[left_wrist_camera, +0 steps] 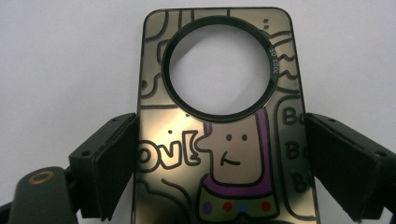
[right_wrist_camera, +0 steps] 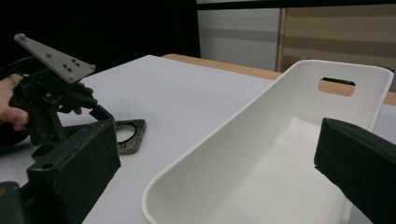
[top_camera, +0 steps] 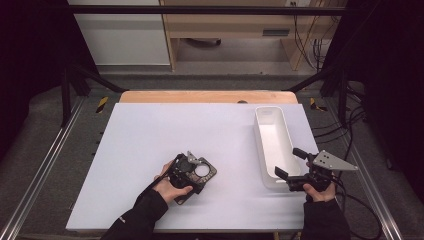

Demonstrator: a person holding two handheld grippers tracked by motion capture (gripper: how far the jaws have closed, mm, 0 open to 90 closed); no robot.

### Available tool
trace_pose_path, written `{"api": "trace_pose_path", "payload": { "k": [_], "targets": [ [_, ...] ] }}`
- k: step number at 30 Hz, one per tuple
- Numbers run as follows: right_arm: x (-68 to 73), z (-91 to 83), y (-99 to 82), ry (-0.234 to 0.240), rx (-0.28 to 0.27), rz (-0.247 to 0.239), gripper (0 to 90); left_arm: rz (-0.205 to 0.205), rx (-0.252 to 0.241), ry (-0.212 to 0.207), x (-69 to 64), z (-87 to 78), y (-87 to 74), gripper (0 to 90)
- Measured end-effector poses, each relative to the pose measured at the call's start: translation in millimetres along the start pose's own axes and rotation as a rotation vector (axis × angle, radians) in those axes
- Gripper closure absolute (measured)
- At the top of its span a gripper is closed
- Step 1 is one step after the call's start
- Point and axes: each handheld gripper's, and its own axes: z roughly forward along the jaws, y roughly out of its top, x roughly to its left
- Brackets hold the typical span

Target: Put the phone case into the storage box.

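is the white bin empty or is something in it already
Empty. The white bin shows a bare white floor and walls in the right gripper view, and the high view shows nothing inside it either.

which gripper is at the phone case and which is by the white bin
The left gripper straddles the cartoon-printed phone case; the right gripper is open around the near end of the white bin.

— Any writing?
— On the card: "so cool" on the ring round its hole, doodled letters "ovE", and "Bo" partly hidden at the edge.
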Motion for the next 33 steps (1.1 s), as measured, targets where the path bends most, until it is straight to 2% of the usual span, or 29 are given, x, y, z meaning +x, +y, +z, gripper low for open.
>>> {"api": "trace_pose_path", "payload": {
  "k": [33],
  "targets": [
    [7.0,-0.8,10.4,0.046,-0.008,-0.021,0.3,0.003,-0.204,-0.083,1.8,-55.7,4.8,11.5]
  ]
}}
